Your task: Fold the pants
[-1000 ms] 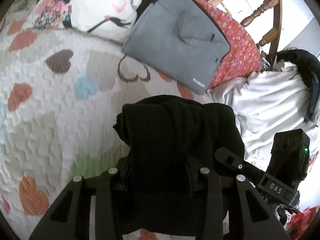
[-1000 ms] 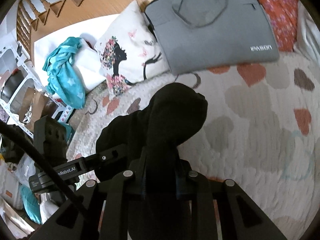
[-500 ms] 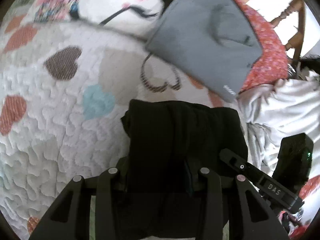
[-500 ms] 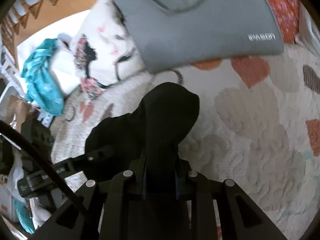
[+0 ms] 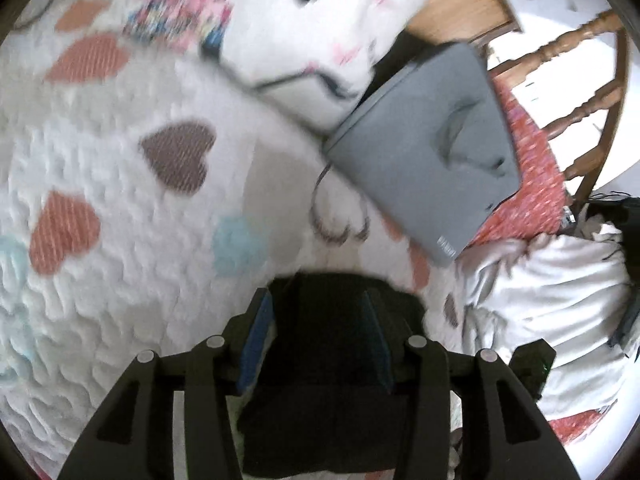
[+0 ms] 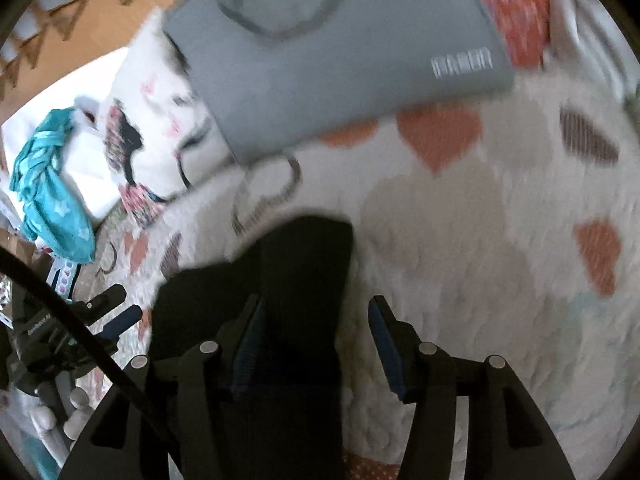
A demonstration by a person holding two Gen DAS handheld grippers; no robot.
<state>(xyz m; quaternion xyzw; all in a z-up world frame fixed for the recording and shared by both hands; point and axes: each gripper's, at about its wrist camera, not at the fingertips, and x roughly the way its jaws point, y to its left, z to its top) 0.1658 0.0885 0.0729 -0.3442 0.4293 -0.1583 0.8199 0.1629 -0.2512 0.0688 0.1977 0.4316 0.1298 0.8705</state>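
We are setting the folded black pants (image 5: 320,380) down on the heart-print bed (image 5: 120,280), just short of the grey bag (image 5: 420,160). The right hand-held gripper (image 6: 316,332) has just been opening: its jaws stand apart, cloth against the left pad only. The left hand-held gripper (image 5: 318,320) has also been opening, fabric still between its fingers; grip unclear. To finish well, we should part both fully and draw straight back, away from the bag, so the fold stays flat.

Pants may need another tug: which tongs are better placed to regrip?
Left. The left tongs, just opening, have the pants filling their gap; the right tongs, also just opened, touch cloth at one pad only.
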